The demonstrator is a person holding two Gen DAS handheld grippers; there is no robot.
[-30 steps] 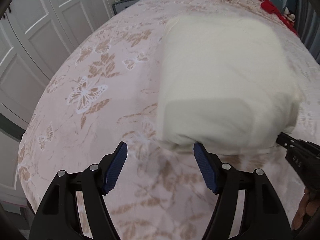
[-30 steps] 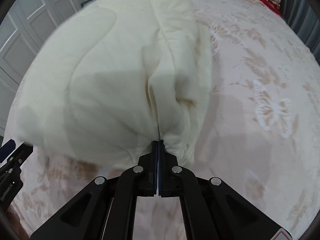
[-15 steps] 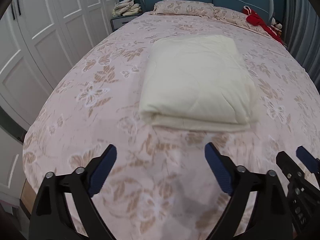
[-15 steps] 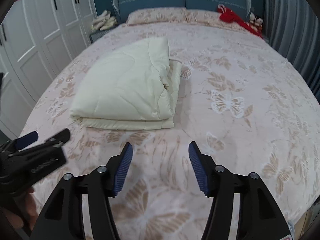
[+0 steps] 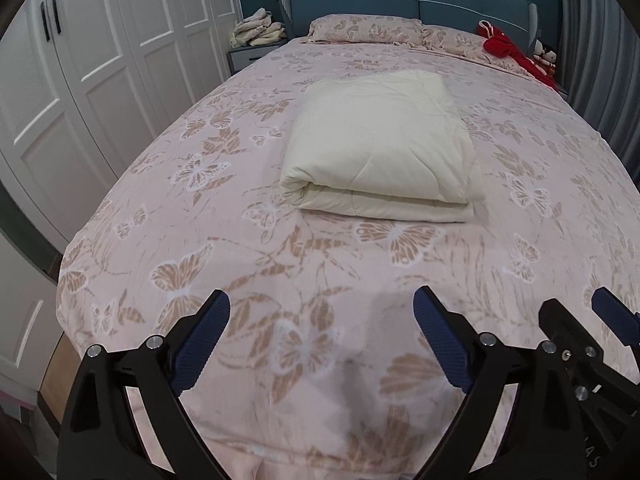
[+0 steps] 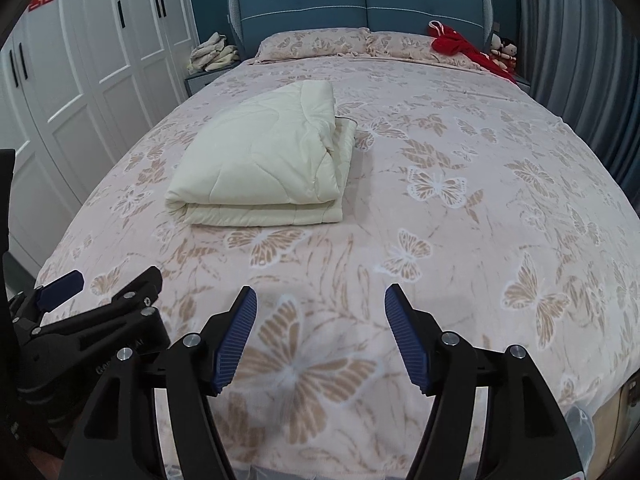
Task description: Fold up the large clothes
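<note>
The cream quilt (image 5: 380, 152) lies folded in a neat stack mid-bed (image 5: 240, 264), well clear of both grippers. The left gripper (image 5: 320, 336) stands wide open and empty; the right gripper (image 6: 320, 336), jaws opening, holds nothing. Folding appears complete; next calls only for a check of the loose right edge.

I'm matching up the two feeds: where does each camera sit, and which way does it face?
Left wrist: on the left gripper, looking down the bed at the folded quilt; the right gripper shows at right.
Right wrist: on the right gripper, its jaws opening on nothing, facing the headboard; the left gripper shows at left.
Shared: quilt, bed, headboard.
</note>
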